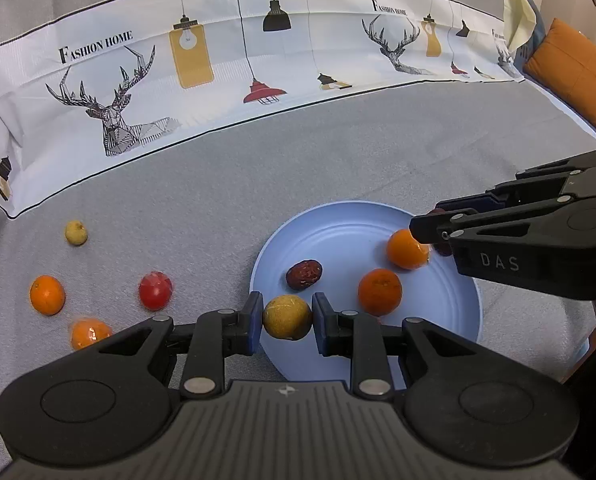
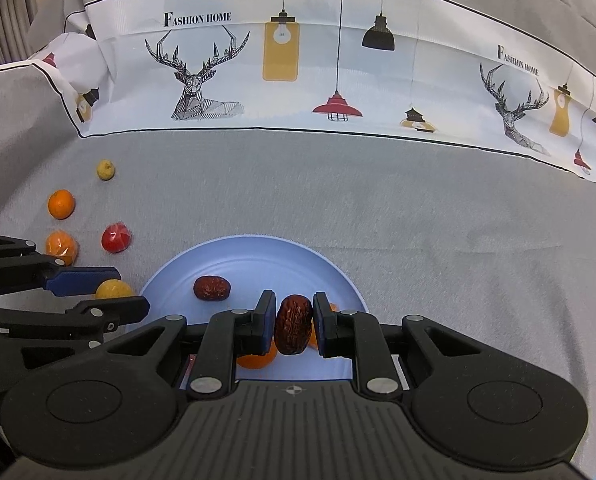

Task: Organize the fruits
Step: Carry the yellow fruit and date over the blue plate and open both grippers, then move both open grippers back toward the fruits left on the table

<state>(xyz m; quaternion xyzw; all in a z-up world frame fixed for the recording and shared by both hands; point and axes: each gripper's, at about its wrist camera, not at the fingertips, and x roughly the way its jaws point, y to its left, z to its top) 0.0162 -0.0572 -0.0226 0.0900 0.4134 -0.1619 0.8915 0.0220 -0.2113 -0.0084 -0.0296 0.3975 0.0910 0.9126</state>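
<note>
Over the near rim of the blue plate, in the left wrist view, the left tongs are clamped on a round yellow fruit with a dull, slightly rough skin, one blue pad on each side. It hangs just over the plate's edge, so the drop spot looks to lie straight below and a little ahead. Inside the plate rest a wrinkled dark red date and two glossy oranges, the farther one touching the tip of the right tongs. Still out on the grey cloth of the counter, well to the left, lie a small yellow fruit, an orange, a red fruit and a wrapped orange one; the left hand is nearer to them.

From the right wrist view, the right tongs grip a second wrinkled date, its long axis upright between the pads, above the plate. A release there would likely land it beside the other date.
</note>
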